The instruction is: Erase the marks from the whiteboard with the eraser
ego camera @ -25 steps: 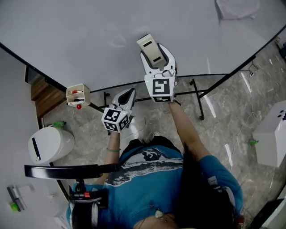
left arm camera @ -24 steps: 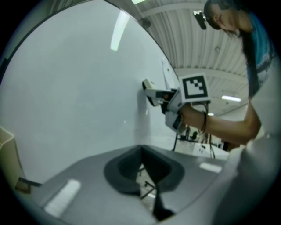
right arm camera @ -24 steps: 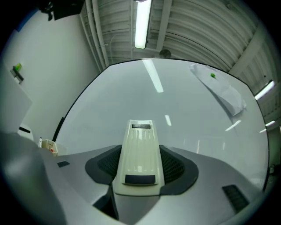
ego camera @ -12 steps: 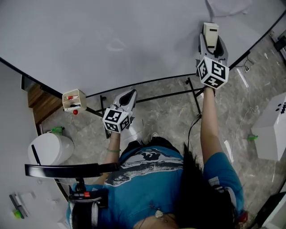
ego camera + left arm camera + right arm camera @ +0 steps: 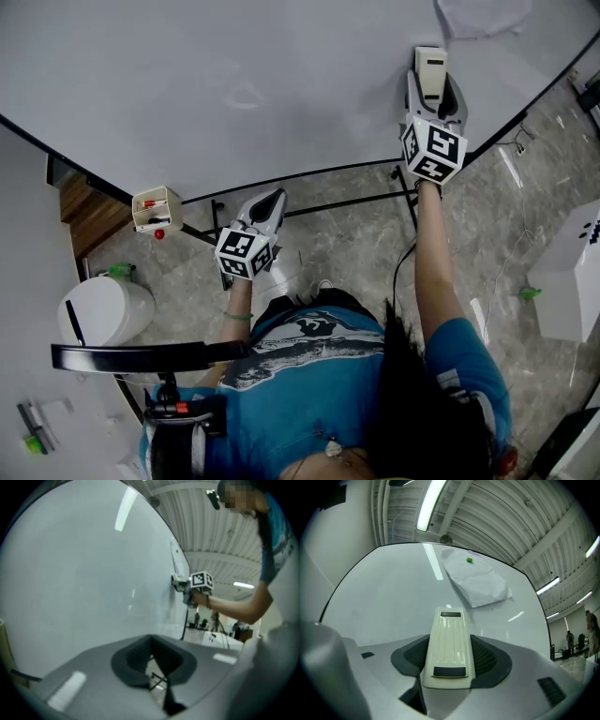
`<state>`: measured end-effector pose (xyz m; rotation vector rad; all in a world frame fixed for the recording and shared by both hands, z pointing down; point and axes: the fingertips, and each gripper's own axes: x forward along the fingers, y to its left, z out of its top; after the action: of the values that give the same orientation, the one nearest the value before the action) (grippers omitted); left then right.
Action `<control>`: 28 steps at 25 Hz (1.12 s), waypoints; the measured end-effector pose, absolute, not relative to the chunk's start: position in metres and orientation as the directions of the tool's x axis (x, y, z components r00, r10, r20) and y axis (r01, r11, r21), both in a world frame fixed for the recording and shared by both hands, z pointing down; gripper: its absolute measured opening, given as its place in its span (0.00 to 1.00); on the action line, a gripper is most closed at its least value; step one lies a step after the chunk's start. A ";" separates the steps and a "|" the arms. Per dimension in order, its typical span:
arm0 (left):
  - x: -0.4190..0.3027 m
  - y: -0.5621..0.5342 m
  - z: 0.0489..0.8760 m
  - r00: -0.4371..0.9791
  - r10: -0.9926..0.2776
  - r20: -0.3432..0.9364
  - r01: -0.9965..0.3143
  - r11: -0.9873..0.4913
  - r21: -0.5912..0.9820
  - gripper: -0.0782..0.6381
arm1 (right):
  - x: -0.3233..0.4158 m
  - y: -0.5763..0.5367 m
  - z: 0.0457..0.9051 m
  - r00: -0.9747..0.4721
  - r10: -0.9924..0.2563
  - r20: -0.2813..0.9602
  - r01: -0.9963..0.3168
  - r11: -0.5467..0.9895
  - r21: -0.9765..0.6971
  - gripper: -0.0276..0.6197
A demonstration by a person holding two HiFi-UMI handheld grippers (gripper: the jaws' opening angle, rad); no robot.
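The whiteboard (image 5: 187, 66) fills the top of the head view, with faint marks (image 5: 246, 94) near its middle. My right gripper (image 5: 431, 82) is shut on a cream eraser (image 5: 430, 62), which lies against the board close to its lower right edge. In the right gripper view the eraser (image 5: 449, 634) sits lengthwise between the dark pads (image 5: 487, 657) and points at the board (image 5: 384, 597). My left gripper (image 5: 269, 200) hangs below the board's bottom edge, shut with nothing in it. The left gripper view shows its jaws closed together (image 5: 152, 654) and the right gripper (image 5: 199, 581) far off at the board.
A crumpled white paper (image 5: 477, 581) hangs on the board's upper right under a green magnet (image 5: 469, 560). A small marker box (image 5: 157, 208) sits at the board's lower left. The stand's black legs (image 5: 412, 211), a white bin (image 5: 103, 302) and a white box (image 5: 567, 281) stand on the stone floor.
My right gripper swept the eraser from the board's lower middle to the right, then eased slightly back left. The left gripper has stayed put.
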<state>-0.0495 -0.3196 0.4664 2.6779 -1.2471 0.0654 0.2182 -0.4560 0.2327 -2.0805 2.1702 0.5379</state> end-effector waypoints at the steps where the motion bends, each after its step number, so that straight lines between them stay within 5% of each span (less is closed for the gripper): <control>1: -0.050 -0.319 0.467 0.645 -0.754 0.120 -0.763 -0.629 0.150 0.11 | 0.207 -0.455 0.234 -0.079 -0.948 -0.309 -0.979 0.016 0.202 0.45; 18: -0.070 -0.318 0.476 0.612 -0.780 0.132 -0.790 -0.594 0.155 0.11 | -0.033 -0.425 0.312 -0.409 -0.889 -0.209 -0.852 0.290 0.435 0.45; 28: -0.077 -0.317 0.478 0.600 -0.789 0.131 -0.798 -0.580 0.163 0.11 | 0.014 -0.418 0.288 -0.422 -0.876 -0.234 -0.886 0.343 0.312 0.45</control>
<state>-0.0771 -0.3172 0.4777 2.6224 -1.3176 0.0656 0.0140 -0.4182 0.2884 -1.6753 2.5539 0.6196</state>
